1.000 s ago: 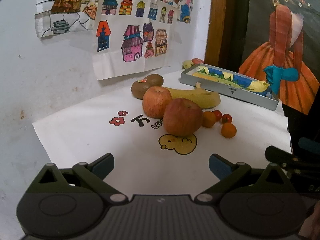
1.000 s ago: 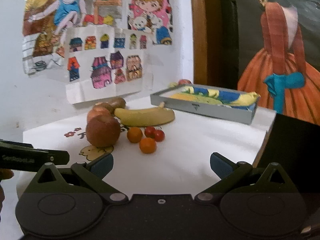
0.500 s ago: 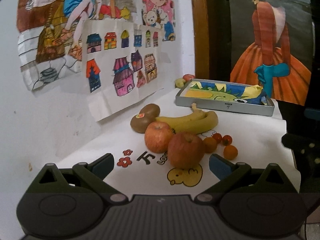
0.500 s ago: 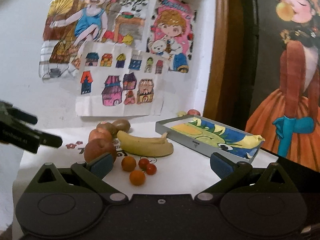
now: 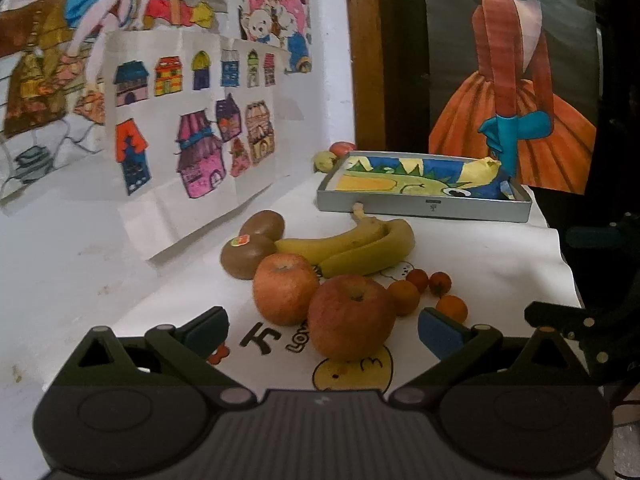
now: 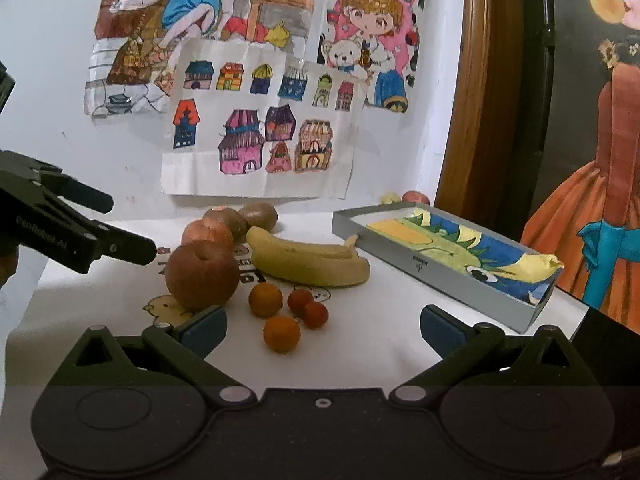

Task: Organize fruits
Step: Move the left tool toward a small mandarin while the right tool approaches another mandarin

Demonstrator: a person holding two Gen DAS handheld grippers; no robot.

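Nothing looks sorted yet. From left to right on the table (image 6: pixel 400 344): two kiwis (image 5: pixel 252 248), two apples (image 5: pixel 348 320), the bananas (image 5: pixel 360 248) at their 1 o'clock, small oranges and tomatoes (image 6: pixel 282 312), then the grey tray (image 6: pixel 452 268) at about 2 o'clock, holding no fruit. The left gripper (image 5: pixel 322 324) has its jaws apart around the near apple; the right gripper (image 6: pixel 322 326) is spread wide and empty before the small oranges.

yellow bananas (image 5: pixel 352 250), red apples (image 5: pixel 350 326) — grey tray (image 5: pixel 424 208)
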